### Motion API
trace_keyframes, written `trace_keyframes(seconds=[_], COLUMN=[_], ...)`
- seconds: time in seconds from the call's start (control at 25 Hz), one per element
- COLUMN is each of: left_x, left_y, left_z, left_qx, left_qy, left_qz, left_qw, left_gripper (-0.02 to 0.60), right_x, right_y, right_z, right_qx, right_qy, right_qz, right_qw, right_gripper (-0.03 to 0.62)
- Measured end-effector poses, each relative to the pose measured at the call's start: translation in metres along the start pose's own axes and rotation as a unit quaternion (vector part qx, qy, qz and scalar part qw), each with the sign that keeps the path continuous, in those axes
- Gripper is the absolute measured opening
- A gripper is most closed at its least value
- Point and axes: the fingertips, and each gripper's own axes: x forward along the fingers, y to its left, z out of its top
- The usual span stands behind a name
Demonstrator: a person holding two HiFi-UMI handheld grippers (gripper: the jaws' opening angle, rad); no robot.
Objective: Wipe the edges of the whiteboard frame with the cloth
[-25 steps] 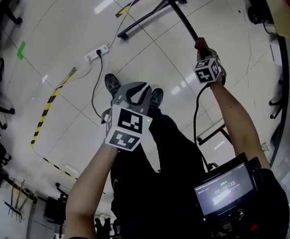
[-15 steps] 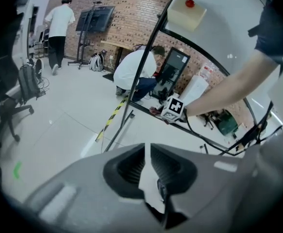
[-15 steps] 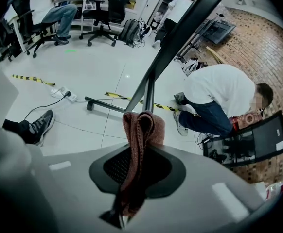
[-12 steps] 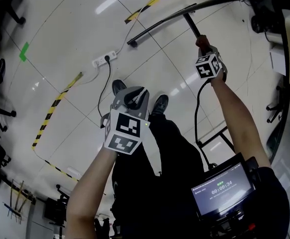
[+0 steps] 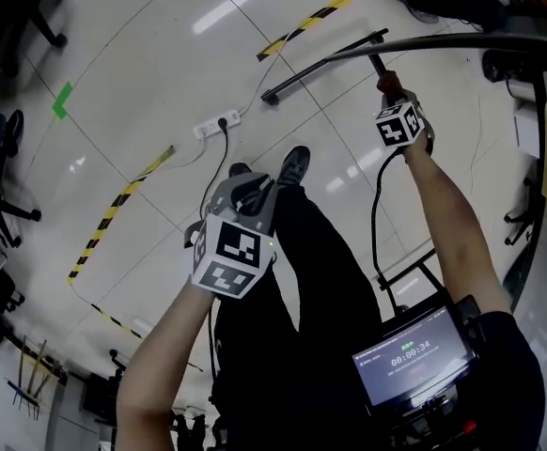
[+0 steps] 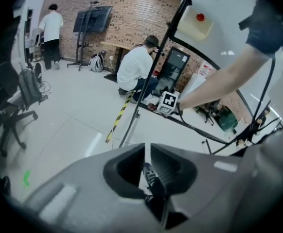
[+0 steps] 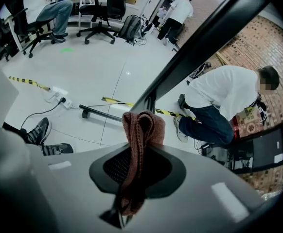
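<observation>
A reddish-brown cloth (image 7: 140, 125) is pinched in my right gripper (image 7: 137, 152), its folded top pressed against the dark whiteboard frame (image 7: 195, 47). In the head view the right gripper (image 5: 393, 97) reaches up at the upper right, the cloth (image 5: 386, 81) on the frame's lower edge (image 5: 471, 40). My left gripper (image 5: 248, 188) hangs lower at the centre, apart from the frame, over the person's legs. Its jaws (image 6: 148, 152) stand almost together with nothing between them. From the left gripper view the white board (image 6: 229, 13) fills the upper right.
The stand's foot bar (image 5: 325, 64) lies on the floor under the frame. A power strip (image 5: 219, 125) with cable and yellow-black tape (image 5: 123, 200) lie to the left. A crouching person (image 7: 224, 101) is beyond the board. Office chairs (image 7: 102, 8) stand further off.
Both grippers have travelled sideways with the person's step. The right gripper has slid the cloth along the frame's lower edge. The floor tape and power strip have shifted right in the head view.
</observation>
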Motion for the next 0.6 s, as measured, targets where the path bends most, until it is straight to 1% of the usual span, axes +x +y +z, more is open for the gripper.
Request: trace_keyframes(seconds=[0.08,0.2,0.44,0.6], left_x=[-0.002,-0.001,0.006,0.016], left_y=[0.009,0.008,-0.014,-0.022], left_z=[-0.002,0.001,0.035,0.049], left_qx=[-0.017,-0.038,-0.025,-0.027], left_qy=[0.003,0.007,-0.009,-0.021], left_qz=[0.014,0.024,0.022,0.014], left_qw=[0.9998,0.9990,0.9994,0.9993], left_gripper=[0.035,0.035,0.035,0.035], right_x=[0.002,0.006,0.008,0.009], right_y=[-0.002,-0.004,0.000,0.003], right_z=[0.014,0.026,0.041,0.048], right_qx=[0.000,0.003,-0.015,-0.023], right_qy=[-0.006,-0.009,-0.017,-0.021], right_qz=[0.006,0.014,0.022,0.031], right_qw=[1.000,1.000,1.000,0.999], right_gripper=[0.057,0.057,0.057,0.057])
